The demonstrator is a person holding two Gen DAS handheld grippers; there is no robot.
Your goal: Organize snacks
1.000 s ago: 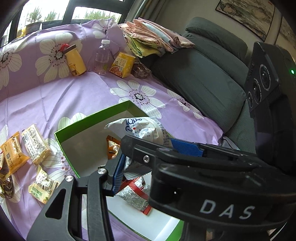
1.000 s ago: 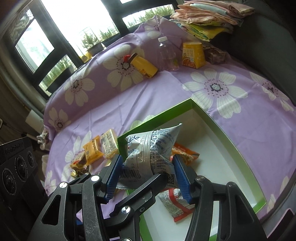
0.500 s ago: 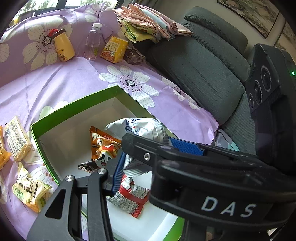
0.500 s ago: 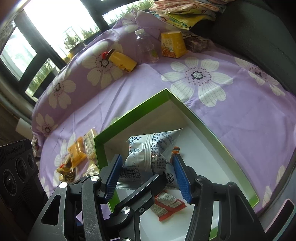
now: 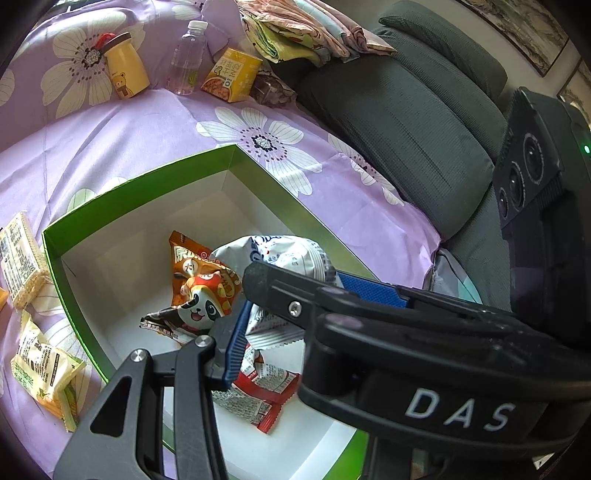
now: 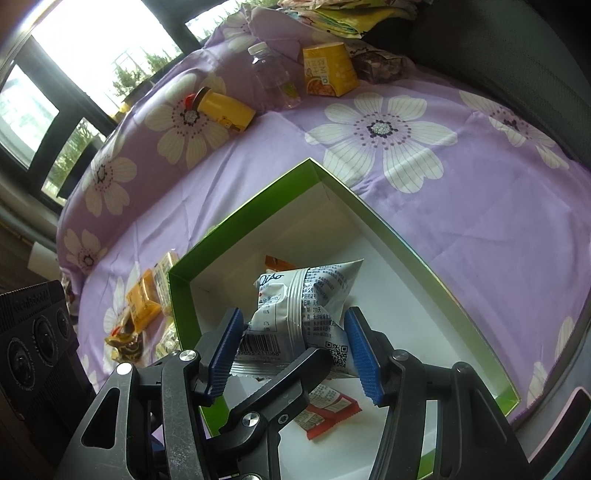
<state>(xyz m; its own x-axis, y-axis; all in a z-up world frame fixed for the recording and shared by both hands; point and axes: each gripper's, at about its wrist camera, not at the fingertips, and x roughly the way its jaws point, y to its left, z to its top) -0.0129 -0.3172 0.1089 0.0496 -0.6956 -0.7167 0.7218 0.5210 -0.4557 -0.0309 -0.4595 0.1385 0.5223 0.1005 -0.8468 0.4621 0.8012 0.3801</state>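
Observation:
A green box with a white inside [image 5: 140, 184] [image 6: 258, 221] lies on a purple flowered sheet. In it are an orange panda snack bag [image 5: 199, 284] and a red-and-white packet [image 5: 258, 398] [image 6: 325, 410]. My right gripper [image 6: 295, 354] is shut on a white-and-silver snack bag [image 6: 306, 302] [image 5: 288, 258] and holds it over the box. My left gripper shows only one blue pad [image 5: 236, 339] beside that bag; its other finger is hidden behind the right gripper's body. Several yellow and orange snack packets [image 5: 40, 373] [image 6: 142, 302] lie on the sheet left of the box.
At the back stand a yellow bear bottle [image 5: 125, 74], a clear water bottle [image 5: 186, 59], a yellow carton [image 5: 232, 74] and a dark wrapped packet [image 5: 273, 90]. Folded cloths [image 5: 303, 33] lie on a grey sofa [image 5: 406, 110] to the right.
Both grippers moved forward over the box; the right one lowered the white bag further inside. The orange panda bag came into full view in the left wrist view.

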